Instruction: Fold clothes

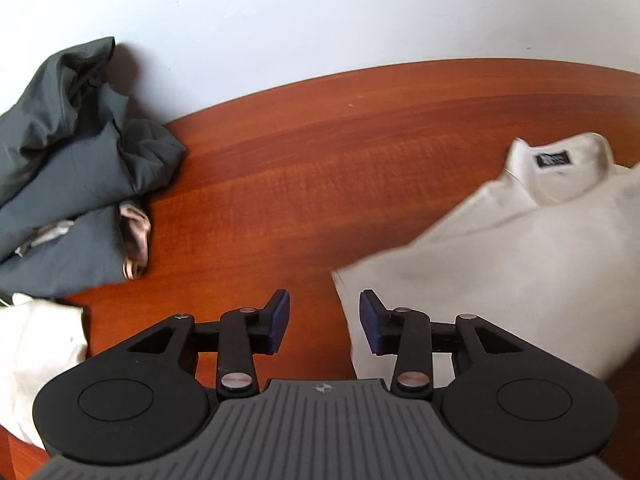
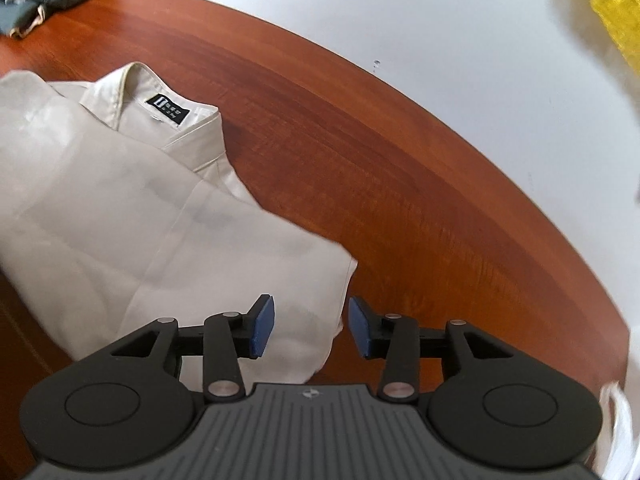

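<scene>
Softness is to be expected of the cream collared shirt (image 2: 132, 208): thin woven cloth, light, limp, likely to sag and slide out of its folds if lifted by 1 layer alone. It is seen lying folded on the wooden worktop (image 2: 360, 152), collar (image 2: 132, 92) away from the cameras, a black label (image 2: 170, 109) showing inside the neck. A hold is judged best taken at the 2 near corners of the folded stack, all layers pinched together, since the cloth offers no stiffness along an edge.

The right gripper (image 2: 310, 326) is held with its blue pads apart and nothing pressed between them, the shirt's near right corner lying just beneath the gap. The left gripper (image 1: 324, 322) is likewise parted and empty, over bare wood just beside the shirt's near left corner.

A crumpled dark grey-green garment (image 1: 76, 168) is seen well apart at the far left, its type not determinable. A second pale cloth (image 1: 36, 360) is cut off at the left edge of the left wrist view. Sleeves of the shirt are hidden within the fold, and its near edge is covered by both grippers' bodies. A yellow object (image 2: 612, 8) at the top right is too blurred to name.
</scene>
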`<state>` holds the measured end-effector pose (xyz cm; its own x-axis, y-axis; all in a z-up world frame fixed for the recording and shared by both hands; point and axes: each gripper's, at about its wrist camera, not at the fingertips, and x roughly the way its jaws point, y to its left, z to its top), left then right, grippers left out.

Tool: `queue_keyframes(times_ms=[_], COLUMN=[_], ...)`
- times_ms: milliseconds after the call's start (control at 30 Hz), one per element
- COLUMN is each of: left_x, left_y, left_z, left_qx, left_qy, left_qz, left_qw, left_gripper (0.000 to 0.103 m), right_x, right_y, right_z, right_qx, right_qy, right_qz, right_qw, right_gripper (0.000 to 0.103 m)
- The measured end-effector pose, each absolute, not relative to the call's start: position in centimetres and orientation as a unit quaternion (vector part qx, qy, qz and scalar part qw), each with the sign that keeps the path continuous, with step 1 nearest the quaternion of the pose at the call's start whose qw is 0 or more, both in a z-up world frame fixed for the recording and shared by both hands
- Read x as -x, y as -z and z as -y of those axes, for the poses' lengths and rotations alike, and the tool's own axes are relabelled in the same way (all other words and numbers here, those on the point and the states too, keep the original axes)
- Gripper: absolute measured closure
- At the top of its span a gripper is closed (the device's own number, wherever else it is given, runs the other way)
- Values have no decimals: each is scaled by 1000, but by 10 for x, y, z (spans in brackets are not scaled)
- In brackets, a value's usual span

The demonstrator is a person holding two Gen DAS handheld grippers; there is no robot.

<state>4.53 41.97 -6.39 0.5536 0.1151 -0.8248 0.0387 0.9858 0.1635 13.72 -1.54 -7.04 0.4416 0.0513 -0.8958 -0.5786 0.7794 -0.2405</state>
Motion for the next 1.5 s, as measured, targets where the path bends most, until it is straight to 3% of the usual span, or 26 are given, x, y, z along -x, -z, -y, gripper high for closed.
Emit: queue_keyframes(times_ms=[633, 733, 767, 800, 933, 1000, 1500], left_x=[10, 8, 6, 5, 5, 7, 41], left_y=[87, 93, 96, 97, 103, 105, 103], left_z=[-393, -391, -391, -391, -388, -387, -387], left_qx=[-36, -30, -26, -23, -28, -33, -37], left_qy=[9, 8, 8, 8, 12, 14, -2], left_qz=[-507, -512, -514, -516, -522, -524, -543], left_qw=[861, 859, 857, 857, 852, 851, 839], left_gripper=[53, 54, 54, 57, 90, 94, 96], right_x=[-77, -80, -80, -81, -79, -77, -18], right_y=[90, 99, 101, 103, 109, 108, 106], right_z=[50, 49, 49, 48, 44, 44, 46], right_qx=[175, 154, 149, 144, 141, 143, 122], right_qy=[-196, -196, -198, -200, -208, -209, -204], right_qz=[-535, -540, -542, -544, -547, -548, -572], right_qw=[803, 804, 803, 802, 798, 797, 785], right_gripper=[56, 64, 72, 80, 92, 95, 97])
